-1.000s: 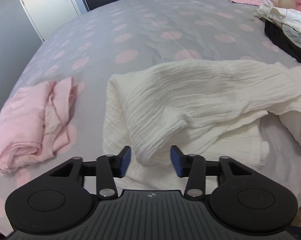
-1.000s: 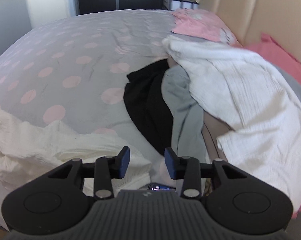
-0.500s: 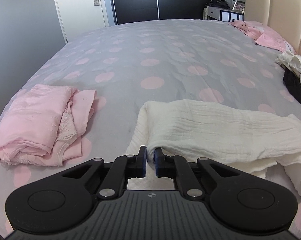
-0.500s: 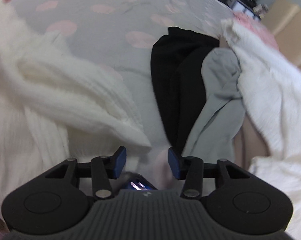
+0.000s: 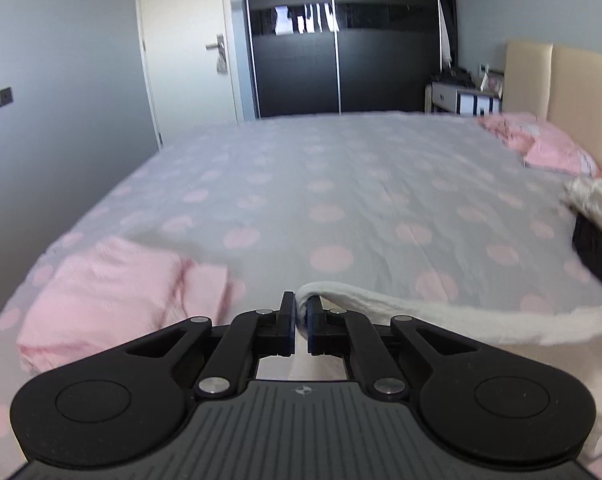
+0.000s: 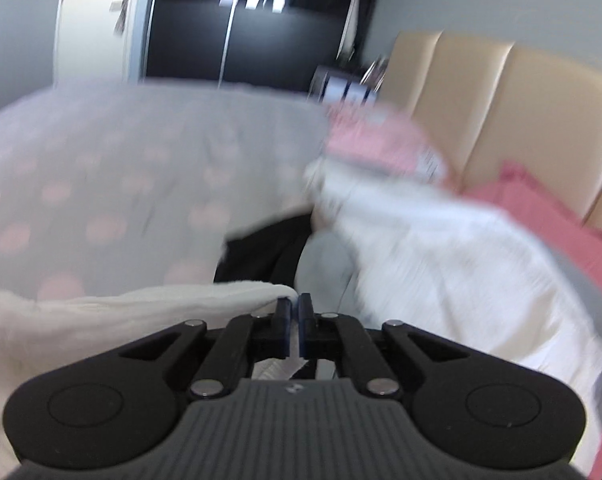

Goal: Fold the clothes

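Note:
My left gripper [image 5: 299, 312] is shut on one corner of a white crinkled garment [image 5: 441, 316], which stretches away to the right, lifted above the bed. My right gripper [image 6: 294, 314] is shut on another corner of the same white garment [image 6: 121, 312], which stretches to the left. Both views look level across the bed. The lower part of the garment hangs out of sight below the grippers.
A folded pink garment [image 5: 113, 292] lies on the grey pink-dotted bedspread [image 5: 321, 184] at the left. A pile of black [image 6: 265, 248], grey and white clothes [image 6: 441, 248] lies at the right by pink pillows [image 5: 549, 148] and the beige headboard [image 6: 501, 92].
The right gripper closed on the white garment's corner. Both grippers rose and tilted up, lifting the garment off the bed. The left gripper closed on it earlier, between the two earlier frames.

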`<action>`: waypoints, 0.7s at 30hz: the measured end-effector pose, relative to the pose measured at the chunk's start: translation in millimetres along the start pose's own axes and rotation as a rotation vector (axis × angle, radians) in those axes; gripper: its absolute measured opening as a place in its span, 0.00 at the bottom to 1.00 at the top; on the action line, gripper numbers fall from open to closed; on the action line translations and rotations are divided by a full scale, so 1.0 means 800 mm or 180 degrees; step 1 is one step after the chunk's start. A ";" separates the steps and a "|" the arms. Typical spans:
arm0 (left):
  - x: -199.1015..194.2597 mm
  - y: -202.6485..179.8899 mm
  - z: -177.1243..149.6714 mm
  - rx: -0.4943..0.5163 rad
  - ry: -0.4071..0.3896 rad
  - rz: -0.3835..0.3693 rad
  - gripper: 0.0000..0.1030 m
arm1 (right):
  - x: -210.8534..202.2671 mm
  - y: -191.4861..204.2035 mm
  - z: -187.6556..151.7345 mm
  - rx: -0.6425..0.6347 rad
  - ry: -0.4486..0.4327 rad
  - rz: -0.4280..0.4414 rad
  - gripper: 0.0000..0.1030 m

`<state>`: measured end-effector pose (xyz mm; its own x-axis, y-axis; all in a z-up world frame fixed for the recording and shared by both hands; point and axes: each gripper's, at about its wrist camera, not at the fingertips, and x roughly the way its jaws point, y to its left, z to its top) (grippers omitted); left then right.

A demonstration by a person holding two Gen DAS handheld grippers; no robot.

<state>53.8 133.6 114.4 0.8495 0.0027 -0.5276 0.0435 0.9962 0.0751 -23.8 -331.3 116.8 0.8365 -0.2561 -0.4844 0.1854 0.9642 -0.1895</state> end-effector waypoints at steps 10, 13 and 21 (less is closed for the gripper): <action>-0.152 0.021 0.099 0.0327 -0.0771 -0.0182 0.03 | -0.186 -0.053 0.096 0.0354 -0.1208 -0.0373 0.03; -0.201 0.019 0.111 0.0467 -0.1007 -0.0175 0.03 | -0.236 -0.066 0.104 0.0392 -0.1408 -0.0449 0.03; -0.247 0.019 0.122 0.0528 -0.1224 -0.0067 0.03 | -0.301 -0.063 0.096 0.0281 -0.1621 -0.0548 0.03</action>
<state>-62.2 140.1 302.8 0.9806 -0.0813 -0.1786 0.1203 0.9682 0.2195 -195.0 -313.2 308.5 0.9302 -0.3661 0.0266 0.3659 0.9191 -0.1464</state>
